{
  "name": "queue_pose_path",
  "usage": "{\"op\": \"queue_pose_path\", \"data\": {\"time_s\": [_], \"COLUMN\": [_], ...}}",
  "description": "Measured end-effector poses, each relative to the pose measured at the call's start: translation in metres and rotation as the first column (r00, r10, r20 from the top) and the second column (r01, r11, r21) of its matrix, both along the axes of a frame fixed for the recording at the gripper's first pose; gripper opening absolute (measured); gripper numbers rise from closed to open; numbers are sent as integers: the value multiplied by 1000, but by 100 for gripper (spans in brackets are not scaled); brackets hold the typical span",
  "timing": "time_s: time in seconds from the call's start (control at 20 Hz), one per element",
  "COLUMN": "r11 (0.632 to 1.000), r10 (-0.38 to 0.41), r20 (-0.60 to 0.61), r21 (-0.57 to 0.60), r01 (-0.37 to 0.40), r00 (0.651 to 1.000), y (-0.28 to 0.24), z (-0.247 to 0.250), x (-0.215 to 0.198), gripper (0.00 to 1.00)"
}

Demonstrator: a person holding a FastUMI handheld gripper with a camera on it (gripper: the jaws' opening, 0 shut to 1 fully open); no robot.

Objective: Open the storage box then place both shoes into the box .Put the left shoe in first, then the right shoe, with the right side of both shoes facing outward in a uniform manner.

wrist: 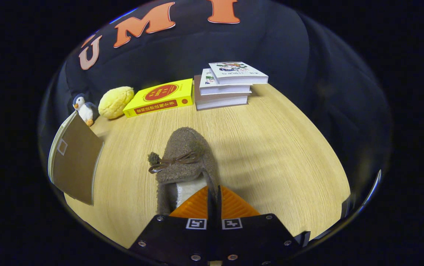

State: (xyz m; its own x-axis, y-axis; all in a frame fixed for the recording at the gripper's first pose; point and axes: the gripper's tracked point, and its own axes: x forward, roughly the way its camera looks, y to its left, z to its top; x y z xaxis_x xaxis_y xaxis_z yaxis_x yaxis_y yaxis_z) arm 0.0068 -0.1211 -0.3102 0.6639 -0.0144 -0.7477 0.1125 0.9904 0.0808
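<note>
Fuzzy brown fleece is what I see right ahead of my tongs (214, 192): a slipper-style shoe (184, 159) with a thin brown bow across its top and a pale lining showing at its opening. My fingers are drawn together with barely a slit between them, clenched on the rim of the shoe at its heel end, on the right side of the opening. The toe points away from me, out over the pale wooden table (271, 147).

Beyond the shoe, at the far edge of the table, a yellow book (160, 98) lies flat, and just beside it to the right sits a stack of books (226, 87) with white covers, the top one skewed. Left of the yellow book I see a yellow plush lump (115, 102), then a small penguin toy (83, 108) standing upright near the wall.

Off to the left of my fingers, well apart from the shoe, a brown cardboard flap (75, 162) with a small pale square on it stands tilted at the table's edge; I cannot tell whether it belongs to the storage box.
</note>
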Motion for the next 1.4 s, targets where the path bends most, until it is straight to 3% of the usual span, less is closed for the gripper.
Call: {"op": "queue_pose_path", "data": {"time_s": [0.3,0.65,1.4], "r11": [998,994,987], "r10": [-58,-100,-75], "r20": [71,153,227], "r21": [30,48,157], "r01": [56,93,40], "r00": [996,983,971], "y": [23,100,285], "z": [54,122,212], "x": [6,5,2], "gripper": [1,1,1]}}
